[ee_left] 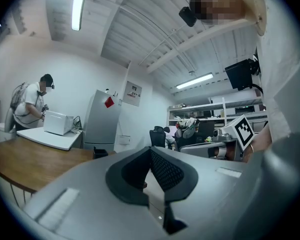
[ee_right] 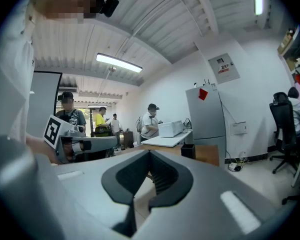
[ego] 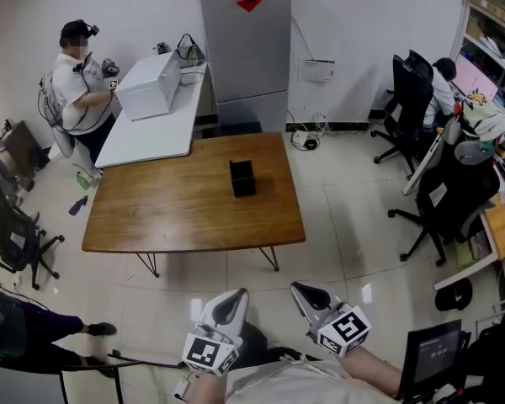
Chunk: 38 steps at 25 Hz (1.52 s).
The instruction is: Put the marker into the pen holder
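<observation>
1. Left gripper: jaws together, black pads meeting at the tip, nothing between them. In the head view it is at bottom centre, slightly left, nose pointing up-frame.
2. Right gripper: jaws closed as well, and empty. In the head view it is at bottom centre, slightly right, near the left gripper but not touching it.
3. Both grippers are over the pale tiled floor, short of the near edge of the wooden table.
4. Pen holder: black, square and upright on the wooden table, near the middle of the head-view frame and towards the right of the tabletop. In the left gripper view it is a small dark box left of the jaw tip. In the right gripper view it sits right of the tip.
5. Marker: I cannot make it out in any view.
6. Upper left of the head view: a white table meets the wooden table's far left corner and carries a white box. A person stands at its left side.
7. Top centre: a grey cabinet stands against the wall.
8. Right side: black office chairs stand at desks.
</observation>
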Motion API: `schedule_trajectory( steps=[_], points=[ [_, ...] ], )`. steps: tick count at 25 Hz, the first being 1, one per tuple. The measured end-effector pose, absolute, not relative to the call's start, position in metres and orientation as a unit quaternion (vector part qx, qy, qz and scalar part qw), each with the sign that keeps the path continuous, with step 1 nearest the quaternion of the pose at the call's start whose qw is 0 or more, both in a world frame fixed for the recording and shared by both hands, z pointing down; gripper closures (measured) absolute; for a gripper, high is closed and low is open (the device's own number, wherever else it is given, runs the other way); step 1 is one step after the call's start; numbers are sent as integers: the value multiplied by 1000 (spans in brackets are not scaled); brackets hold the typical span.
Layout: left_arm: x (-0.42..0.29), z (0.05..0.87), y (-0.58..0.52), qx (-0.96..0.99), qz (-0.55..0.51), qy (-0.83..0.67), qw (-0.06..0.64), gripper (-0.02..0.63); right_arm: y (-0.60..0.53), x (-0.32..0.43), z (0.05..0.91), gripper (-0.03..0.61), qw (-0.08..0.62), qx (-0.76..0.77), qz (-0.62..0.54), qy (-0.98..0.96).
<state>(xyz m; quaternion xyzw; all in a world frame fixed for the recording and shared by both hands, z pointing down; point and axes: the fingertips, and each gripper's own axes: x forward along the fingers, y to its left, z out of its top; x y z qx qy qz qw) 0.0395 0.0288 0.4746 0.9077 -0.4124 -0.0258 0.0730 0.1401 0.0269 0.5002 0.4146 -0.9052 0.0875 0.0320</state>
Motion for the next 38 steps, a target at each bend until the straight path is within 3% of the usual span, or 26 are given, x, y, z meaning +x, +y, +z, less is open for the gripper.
schedule_trajectory(
  steps=[22,38],
  points=[
    [16,428,22,915,-26,-403,18,597,17,125,454,577,11,438,70,-896],
    [20,438,10,922,-16,-385,35,597,7,122,454,577,20,443,47,-895]
  ],
)
